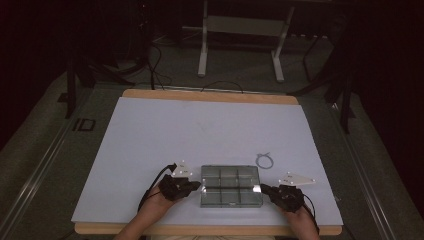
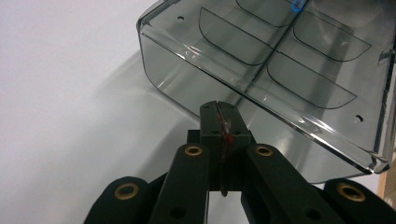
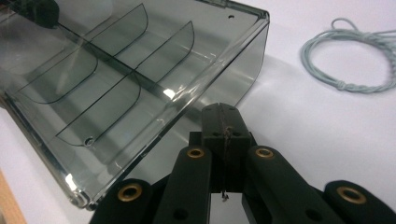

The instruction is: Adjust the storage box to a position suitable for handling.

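On table (image 1: 150,130), closed left gripper (image 1: 196,187) and right gripper (image 1: 265,189) flank box (image 1: 231,186).

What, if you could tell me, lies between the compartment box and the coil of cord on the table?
Nothing: between the clear compartment box and the pale coil of cord there is only bare white table surface, seen best in the right gripper view.

Smoky grey box (image 1: 231,185), pale blue cord (image 1: 265,160).
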`<state>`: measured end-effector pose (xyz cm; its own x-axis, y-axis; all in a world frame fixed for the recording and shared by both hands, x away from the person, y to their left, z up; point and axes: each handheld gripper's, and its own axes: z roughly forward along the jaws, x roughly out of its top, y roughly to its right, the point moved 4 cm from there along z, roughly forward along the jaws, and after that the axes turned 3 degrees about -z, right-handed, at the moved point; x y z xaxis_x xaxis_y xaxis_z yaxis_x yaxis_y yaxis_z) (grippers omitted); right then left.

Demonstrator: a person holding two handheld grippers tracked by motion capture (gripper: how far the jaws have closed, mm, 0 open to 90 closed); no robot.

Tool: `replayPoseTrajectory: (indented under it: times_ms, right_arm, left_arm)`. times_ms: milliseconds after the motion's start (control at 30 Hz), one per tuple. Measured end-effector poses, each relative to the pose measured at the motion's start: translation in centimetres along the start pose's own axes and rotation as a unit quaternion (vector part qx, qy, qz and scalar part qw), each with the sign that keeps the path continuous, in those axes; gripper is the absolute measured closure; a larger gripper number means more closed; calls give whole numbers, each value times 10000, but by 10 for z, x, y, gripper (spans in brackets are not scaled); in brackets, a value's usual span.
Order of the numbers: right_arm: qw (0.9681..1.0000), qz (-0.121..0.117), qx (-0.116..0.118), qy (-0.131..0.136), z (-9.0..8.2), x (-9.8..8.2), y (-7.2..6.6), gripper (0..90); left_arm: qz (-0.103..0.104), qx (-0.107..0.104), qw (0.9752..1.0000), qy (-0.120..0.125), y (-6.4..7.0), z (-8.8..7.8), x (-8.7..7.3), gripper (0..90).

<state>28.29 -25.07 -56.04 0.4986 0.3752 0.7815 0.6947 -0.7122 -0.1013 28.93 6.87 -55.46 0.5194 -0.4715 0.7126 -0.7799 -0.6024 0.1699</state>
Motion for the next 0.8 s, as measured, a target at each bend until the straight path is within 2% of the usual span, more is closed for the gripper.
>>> replayPoseTrajectory:
  times_ms: [133,233,333,533,667,733,800]
  right_arm:
    - [10000,32,31,2,0,0,0,900]
    - [9999,-21,102,24,1,-1,2,900]
    - [9997,-228,-46,-69,4,-3,6,900]
    - [9996,-278,-31,-65,0,-5,16,900]
    - [9982,-571,178,28,-4,-4,19,900]
    - [9960,-806,373,66,-5,-5,18,900]
    - [9927,-1007,663,69,-7,-5,15,900]
  left_arm:
    - [37,-23,10000,55,-1,0,-1,900]
    - [42,-136,9999,79,-4,2,-4,900]
    - [161,-119,9998,-1,-4,4,-7,899]
    - [252,-171,9995,55,-3,-1,-10,898]
    - [372,-264,9988,164,-4,-7,-14,898]
    - [477,-319,9981,228,-3,-10,-16,898]
    - [500,-413,9975,279,-1,-13,-17,898]
